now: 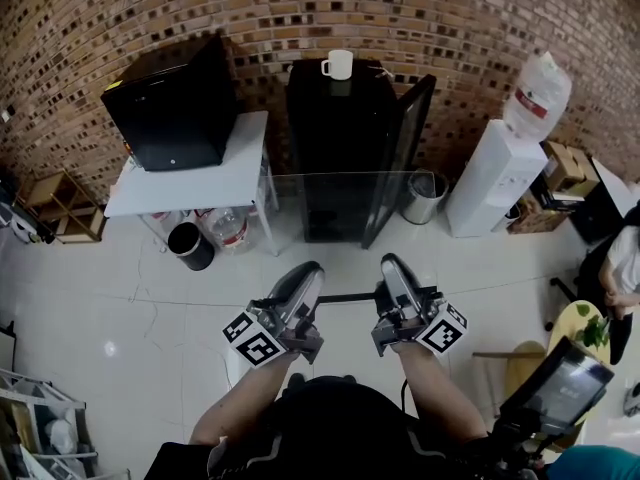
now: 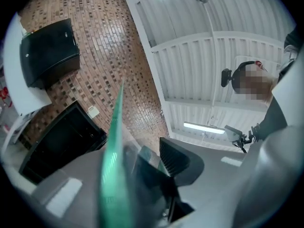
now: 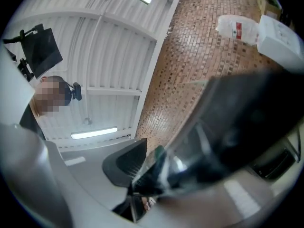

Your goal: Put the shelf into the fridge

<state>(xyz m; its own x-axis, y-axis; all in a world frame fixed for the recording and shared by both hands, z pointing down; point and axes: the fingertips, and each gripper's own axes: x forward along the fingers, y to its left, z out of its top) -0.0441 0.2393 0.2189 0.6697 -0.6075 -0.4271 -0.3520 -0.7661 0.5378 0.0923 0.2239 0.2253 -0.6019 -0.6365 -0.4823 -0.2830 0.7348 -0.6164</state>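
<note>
I hold a clear glass shelf (image 1: 345,223) flat in front of me by its near edge, which carries a dark strip (image 1: 348,296). My left gripper (image 1: 308,280) grips that edge's left end, and my right gripper (image 1: 392,276) its right end. In the left gripper view the greenish glass edge (image 2: 111,175) runs between the jaws, beside a black ribbed pad (image 2: 176,158). In the right gripper view the glass (image 3: 209,137) lies against the pad (image 3: 126,163). Beyond the shelf stands the black fridge (image 1: 335,138), its door (image 1: 402,153) swung open to the right.
A white mug (image 1: 338,64) sits on top of the fridge. To the left, a black box (image 1: 170,108) rests on a white table (image 1: 200,186), with a black bin (image 1: 190,245) below it. A metal bin (image 1: 426,196) and water dispenser (image 1: 495,173) stand right. A person (image 1: 622,263) sits far right.
</note>
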